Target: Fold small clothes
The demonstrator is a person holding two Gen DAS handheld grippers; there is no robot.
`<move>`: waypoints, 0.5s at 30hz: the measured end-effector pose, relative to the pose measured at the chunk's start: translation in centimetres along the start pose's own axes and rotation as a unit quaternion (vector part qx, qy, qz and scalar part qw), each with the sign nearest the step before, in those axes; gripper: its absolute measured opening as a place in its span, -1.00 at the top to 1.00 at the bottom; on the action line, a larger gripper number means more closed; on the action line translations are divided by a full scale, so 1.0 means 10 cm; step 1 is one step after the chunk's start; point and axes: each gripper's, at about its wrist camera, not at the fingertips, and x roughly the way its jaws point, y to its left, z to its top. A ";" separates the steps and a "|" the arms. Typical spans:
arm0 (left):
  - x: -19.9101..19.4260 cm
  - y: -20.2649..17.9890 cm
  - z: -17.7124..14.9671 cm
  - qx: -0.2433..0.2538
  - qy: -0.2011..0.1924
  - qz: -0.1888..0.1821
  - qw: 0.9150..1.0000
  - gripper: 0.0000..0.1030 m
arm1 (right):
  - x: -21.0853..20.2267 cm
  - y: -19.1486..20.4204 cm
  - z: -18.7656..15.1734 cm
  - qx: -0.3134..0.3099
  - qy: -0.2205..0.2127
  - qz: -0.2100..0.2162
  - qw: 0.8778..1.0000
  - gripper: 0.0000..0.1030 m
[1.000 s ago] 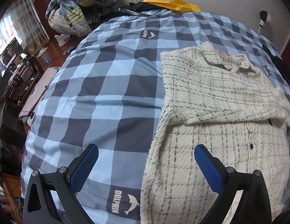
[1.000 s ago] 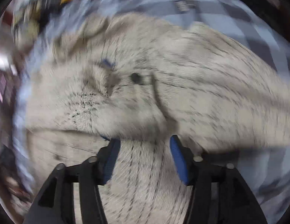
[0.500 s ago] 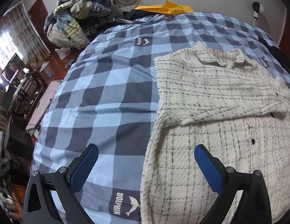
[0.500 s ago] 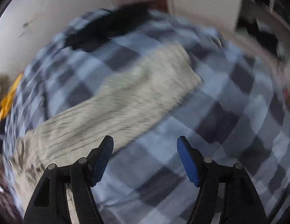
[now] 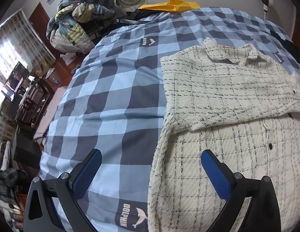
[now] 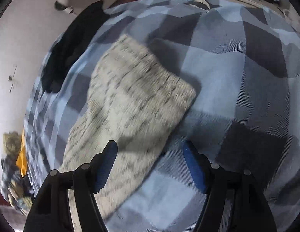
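A: Shirt (image 5: 227, 116) lies on the checked bedspread (image 5: 111, 96); collar toward the far wall, hem toward the camera; one sleeve folded across the chest.

B: Right view alone shows the other sleeve (image 6: 134, 100) stretched sideways, blurred; left gripper (image 5: 150, 172) spread, empty; right gripper (image 6: 150, 160) just widened, nothing pinched.

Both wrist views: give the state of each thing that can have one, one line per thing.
cream plaid shirt: flat on the bed, one sleeve folded across the front, the other spread out.
left gripper: open, empty.
right gripper: open, empty.
checked bedcover: spread, lightly creased.
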 end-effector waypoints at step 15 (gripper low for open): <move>-0.16 0.07 0.02 -0.023 -0.027 0.002 0.999 -1.00 | -1.38 0.38 0.01 -0.008 -0.088 0.156 0.984 0.87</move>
